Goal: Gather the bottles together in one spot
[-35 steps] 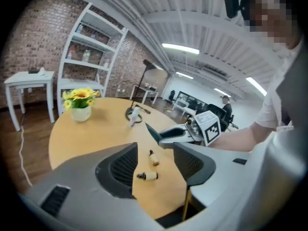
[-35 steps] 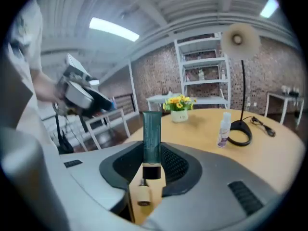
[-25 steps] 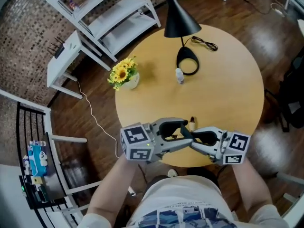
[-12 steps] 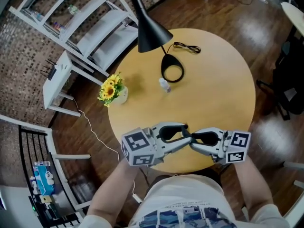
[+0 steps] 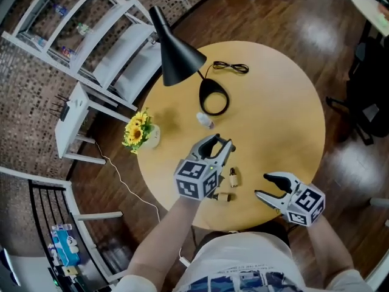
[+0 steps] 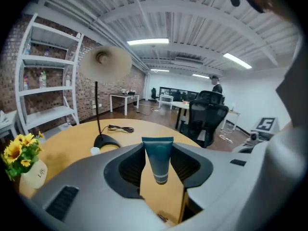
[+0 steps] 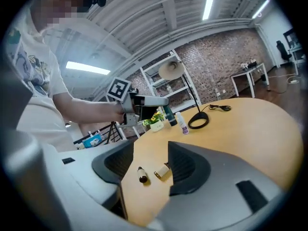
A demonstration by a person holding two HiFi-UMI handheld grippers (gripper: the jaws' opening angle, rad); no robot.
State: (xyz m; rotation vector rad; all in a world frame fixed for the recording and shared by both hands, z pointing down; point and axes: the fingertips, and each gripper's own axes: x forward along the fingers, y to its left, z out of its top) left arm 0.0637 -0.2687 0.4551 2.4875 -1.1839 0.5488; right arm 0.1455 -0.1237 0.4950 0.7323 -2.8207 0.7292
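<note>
Round wooden table (image 5: 285,102) in an open office with a brick wall, shelving behind and dark plank floor. On it are a black lamp (image 5: 176,62), a loose cable (image 5: 230,67) and a sunflower pot (image 5: 146,135) at the left rim. The left gripper (image 5: 219,146) is out over the middle, and its jaws have just been closing and now pinch a teal tube (image 6: 159,158), cap end toward the camera. The right gripper (image 5: 266,186) hangs near the person's edge with nothing in it; its jaws have just been opening and now stand wide. Task items are scattered. The white bottle (image 5: 205,120) stands just beside the lamp base. One small bottle (image 5: 233,176) looks upright, and the tipped small bottle (image 5: 223,196) lies on its side nearer the edge. Both sit in front of the right jaws, untouched (the tipped one is close to one jaw in the right gripper view). Risks are judgement only. The tube is soft, so the pinch may slip or let it swing. Setting it down by the white bottle could knock that over. A careless right-hand approach could roll the tipped bottle off the near edge.
</note>
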